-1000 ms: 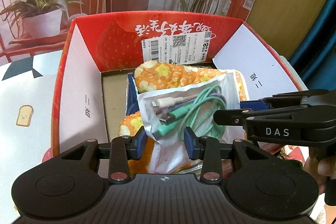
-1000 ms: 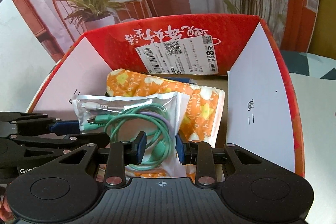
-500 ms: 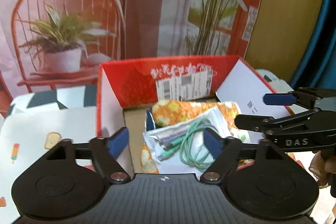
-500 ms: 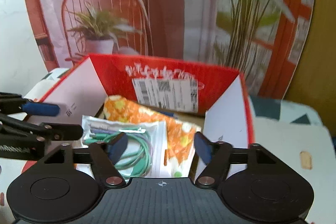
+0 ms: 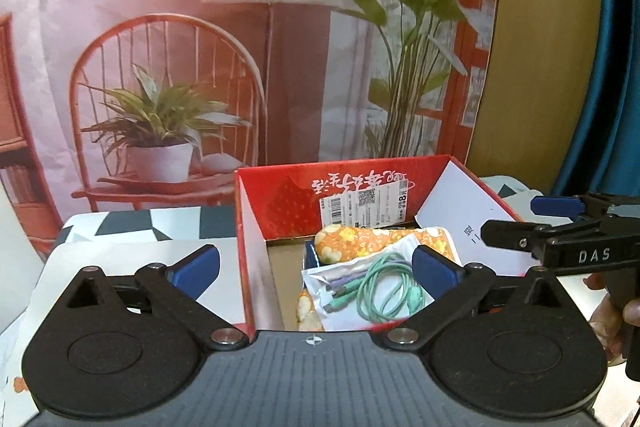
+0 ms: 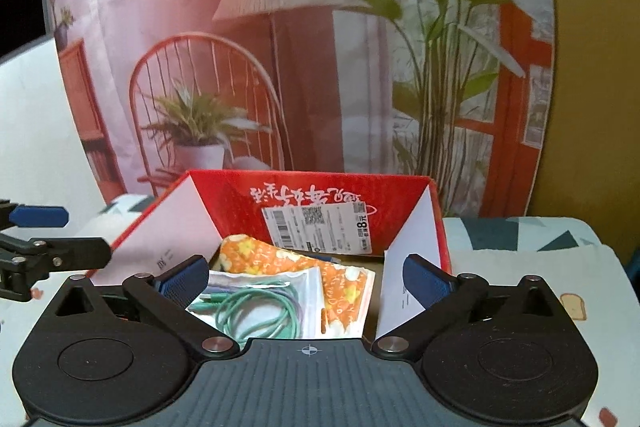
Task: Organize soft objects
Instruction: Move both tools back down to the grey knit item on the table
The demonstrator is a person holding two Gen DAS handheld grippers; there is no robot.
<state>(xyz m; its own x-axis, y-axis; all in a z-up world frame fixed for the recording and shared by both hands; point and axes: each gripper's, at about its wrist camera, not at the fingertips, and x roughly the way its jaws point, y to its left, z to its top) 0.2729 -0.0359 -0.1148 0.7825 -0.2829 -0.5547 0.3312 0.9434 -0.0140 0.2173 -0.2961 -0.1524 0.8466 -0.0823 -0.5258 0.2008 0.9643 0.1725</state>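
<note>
A: Item one, the landmark?

B: Red cardboard box, flaps up, white inner side walls, a barcode label on its far inner wall. It stands on the worktop, which wears a patterned cloth.

A: Contents of the box?

B: Orange flowered cloth pouch, lying toward the far wall under the label. On top of it, nearer the front, a clear plastic bag of coiled green and purple cables. A blue item shows just at the pouch's left edge; I cannot tell what it is.

A: Left tool?

B: Left tool, in front of the box, blue pads spread wide; the jaws have just been opening, and nothing is pinched between them. The cable bag lies beyond them, untouched.

A: Right tool?

B: Right tool, in front of the box, same condition: spread wide, just opened, gripping nothing.

A: Behind the box?

B: A printed backdrop: chair, potted plant, floor lamp.
</note>
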